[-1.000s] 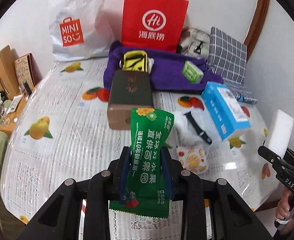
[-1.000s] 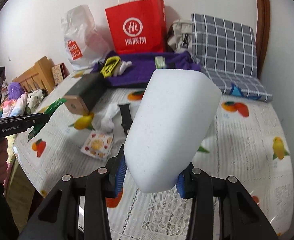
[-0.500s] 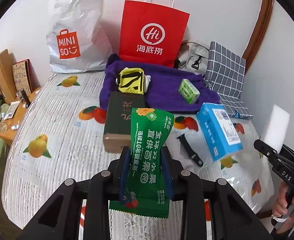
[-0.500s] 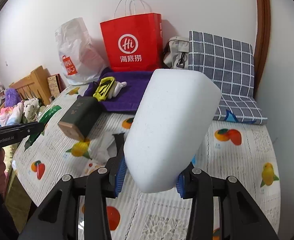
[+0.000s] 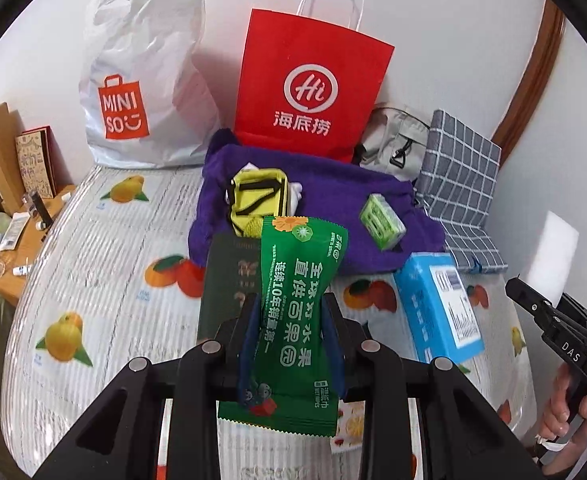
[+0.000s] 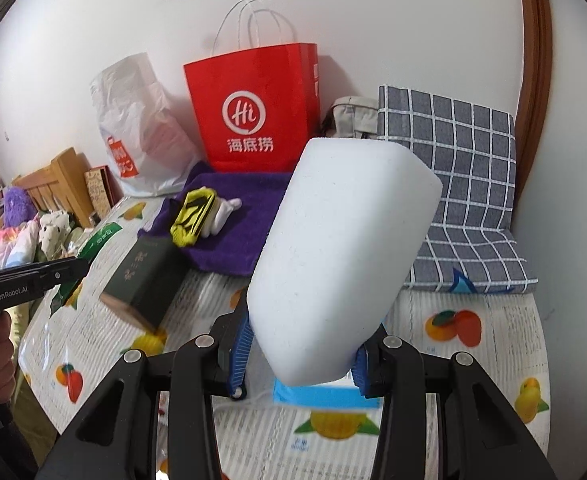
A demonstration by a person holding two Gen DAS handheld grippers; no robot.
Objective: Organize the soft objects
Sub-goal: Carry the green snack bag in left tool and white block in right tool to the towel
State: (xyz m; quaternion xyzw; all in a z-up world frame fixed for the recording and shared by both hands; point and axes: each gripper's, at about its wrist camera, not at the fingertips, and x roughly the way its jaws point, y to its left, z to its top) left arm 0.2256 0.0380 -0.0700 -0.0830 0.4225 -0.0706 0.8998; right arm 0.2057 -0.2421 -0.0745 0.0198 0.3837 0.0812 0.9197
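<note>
Tools [image 5: 291, 340] [image 6: 299, 354] gripping packet [image 5: 293, 304], sponge [image 6: 341, 264].

My left wrist camera is looking down along its fingers over the bed [image 5: 93, 280] toward the red paper bag [image 5: 309, 84] at the wall. My right one is facing the same bag [image 6: 253, 112] from further right, sharing the purple towel [image 6: 237, 216].

Your big white foam block [image 6: 343, 264] covers the blue carton [image 6: 313, 394] at lower centre, leaving a blurred strip. The green wet-wipes packet [image 5: 297, 312] hides part of the dark green box [image 5: 225, 284].
</note>
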